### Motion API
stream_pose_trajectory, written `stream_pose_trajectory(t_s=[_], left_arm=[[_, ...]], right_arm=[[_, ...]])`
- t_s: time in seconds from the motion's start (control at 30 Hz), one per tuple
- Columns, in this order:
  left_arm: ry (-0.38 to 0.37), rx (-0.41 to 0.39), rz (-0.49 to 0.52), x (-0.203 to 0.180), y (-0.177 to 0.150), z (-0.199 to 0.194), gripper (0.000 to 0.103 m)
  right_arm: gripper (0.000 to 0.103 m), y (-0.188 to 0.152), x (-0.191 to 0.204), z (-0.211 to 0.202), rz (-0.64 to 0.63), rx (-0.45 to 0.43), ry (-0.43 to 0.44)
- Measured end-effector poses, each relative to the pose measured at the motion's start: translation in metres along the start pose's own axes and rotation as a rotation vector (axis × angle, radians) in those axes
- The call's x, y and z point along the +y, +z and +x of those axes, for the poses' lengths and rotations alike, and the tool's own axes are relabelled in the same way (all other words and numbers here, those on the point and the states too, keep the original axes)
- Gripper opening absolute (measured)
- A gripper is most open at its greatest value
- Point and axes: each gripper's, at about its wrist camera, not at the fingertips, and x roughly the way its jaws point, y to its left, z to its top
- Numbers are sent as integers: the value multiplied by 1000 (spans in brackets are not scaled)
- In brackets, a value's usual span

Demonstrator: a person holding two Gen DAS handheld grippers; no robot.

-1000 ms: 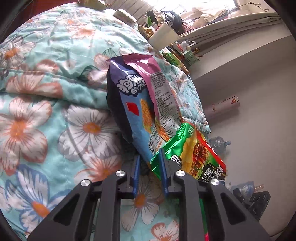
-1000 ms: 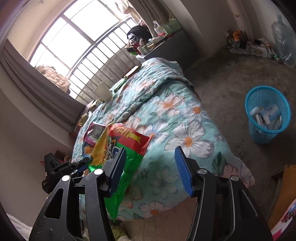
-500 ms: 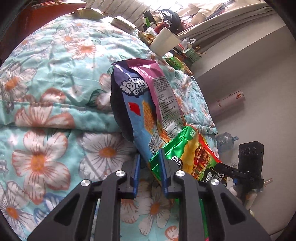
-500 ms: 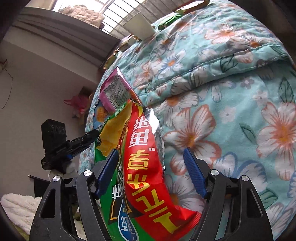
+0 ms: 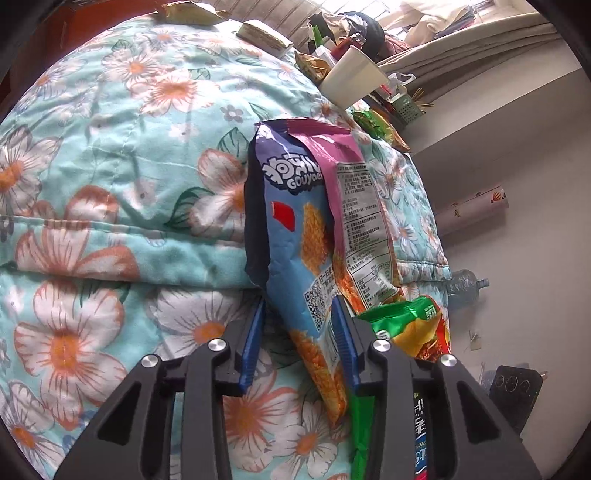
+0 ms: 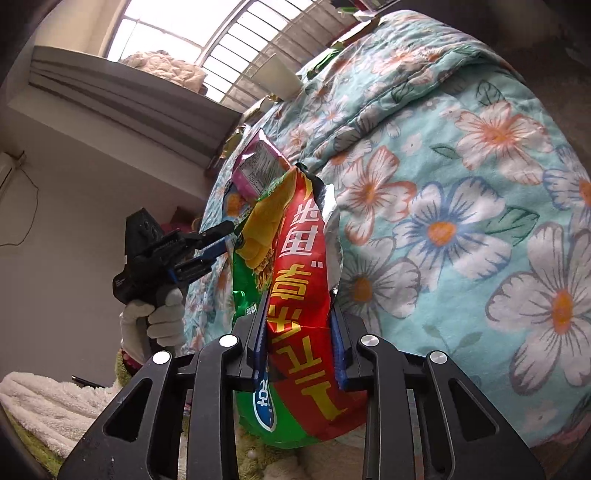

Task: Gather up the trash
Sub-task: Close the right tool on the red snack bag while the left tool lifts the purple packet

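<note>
A blue and pink snack bag [image 5: 314, 221] hangs against the floral quilt [image 5: 110, 184]. Its lower end lies between the fingers of my left gripper [image 5: 297, 332], whose jaws have parted to a wider gap; it also shows in the right wrist view [image 6: 258, 168]. A red and green snack bag [image 6: 295, 295] stands between the fingers of my right gripper [image 6: 297, 328], which are shut on it. Its green top [image 5: 406, 325] shows right of the left gripper. The left gripper [image 6: 218, 240] shows in the right wrist view, held by a gloved hand.
More wrappers [image 5: 262, 33] and a white paper cup [image 5: 351, 77] lie farther up the bed. A cluttered shelf [image 5: 402, 99] stands by the window. A water bottle [image 5: 461, 288] lies on the floor. A white towel [image 6: 48, 402] lies at lower left.
My right gripper moved in and shut on the red and green bag. My left gripper's jaws opened wider, and the green bag has left them.
</note>
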Motion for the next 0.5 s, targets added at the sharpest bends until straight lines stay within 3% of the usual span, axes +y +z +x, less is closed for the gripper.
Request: stream_pose_trajectory(t_s=[0.13,0.27,0.5], left_arm=[[12,-14,-32,1,5,3,35],[79,-57,31,-10,4,7,34],[116,-126,90,-19,2,4,17]], right_arm=[[26,-7,-29,-57,109,-154,-18],[26,-14,-54,-87,213,-272,-17],[26,-25,-72,-89,299,-324,50]])
